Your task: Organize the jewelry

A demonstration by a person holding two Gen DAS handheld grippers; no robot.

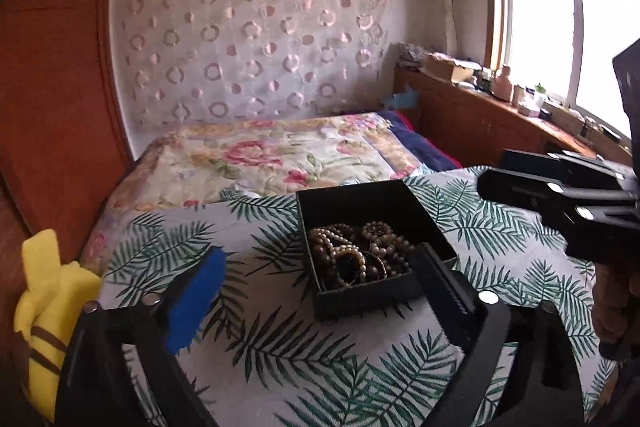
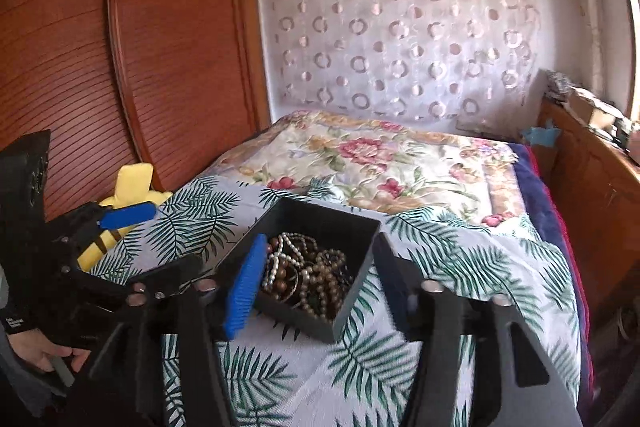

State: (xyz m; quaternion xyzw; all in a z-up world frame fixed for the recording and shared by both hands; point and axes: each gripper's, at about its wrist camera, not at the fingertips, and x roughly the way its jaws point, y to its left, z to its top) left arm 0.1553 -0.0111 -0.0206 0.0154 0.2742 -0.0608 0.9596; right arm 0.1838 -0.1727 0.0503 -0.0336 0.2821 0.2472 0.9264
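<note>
The black box of tangled bead jewelry is sitting on the palm-leaf cloth. The right gripper is gaping wide, empty, straddling the box. The left gripper is hovering near the box, wide open, gripping nothing.

A black, open, square box sits upright on the leaf-print cloth, holding a tangled heap of beaded strands in brown, dark and pearly tones. In the right wrist view it lies between the spread fingers of the right gripper, nearer the blue-padded one.
</note>
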